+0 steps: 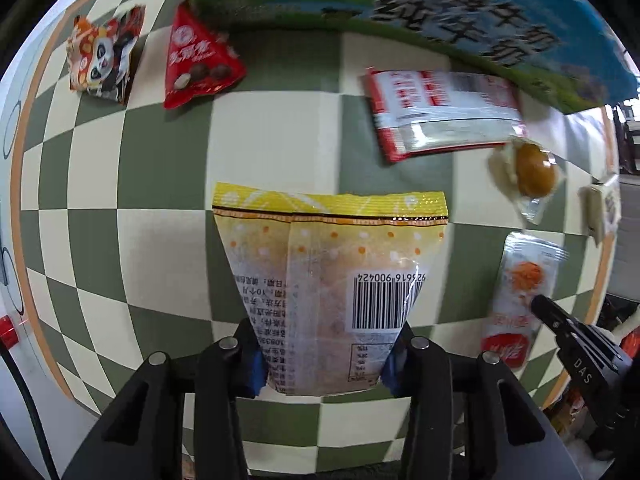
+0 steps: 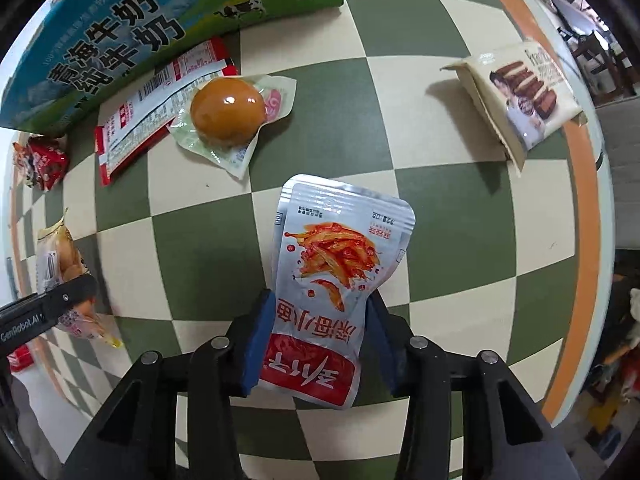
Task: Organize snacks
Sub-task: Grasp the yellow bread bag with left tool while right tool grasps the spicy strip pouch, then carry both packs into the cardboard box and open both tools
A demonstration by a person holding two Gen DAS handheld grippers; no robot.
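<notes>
My left gripper point(image 1: 324, 364) is shut on a yellow-topped clear bread packet point(image 1: 332, 264) with a barcode, held above the checkered table. My right gripper point(image 2: 316, 340) is shut on a silver fish-snack pouch point(image 2: 336, 264) with red print. The pouch point(image 1: 520, 292) and the right gripper's finger point(image 1: 560, 320) also show at the right of the left wrist view. The bread packet point(image 2: 60, 264) and the left gripper's finger point(image 2: 52, 304) show at the left of the right wrist view.
A blue-green milk carton box point(image 2: 132, 32) stands at the far side. Near it lie a red-white sachet point(image 2: 160, 96), a packed braised egg point(image 2: 228, 110), a red chocolate packet point(image 1: 200, 64) and a panda packet point(image 1: 106, 54). A cream biscuit pack point(image 2: 524, 92) lies near the table's orange rim point(image 2: 580, 184).
</notes>
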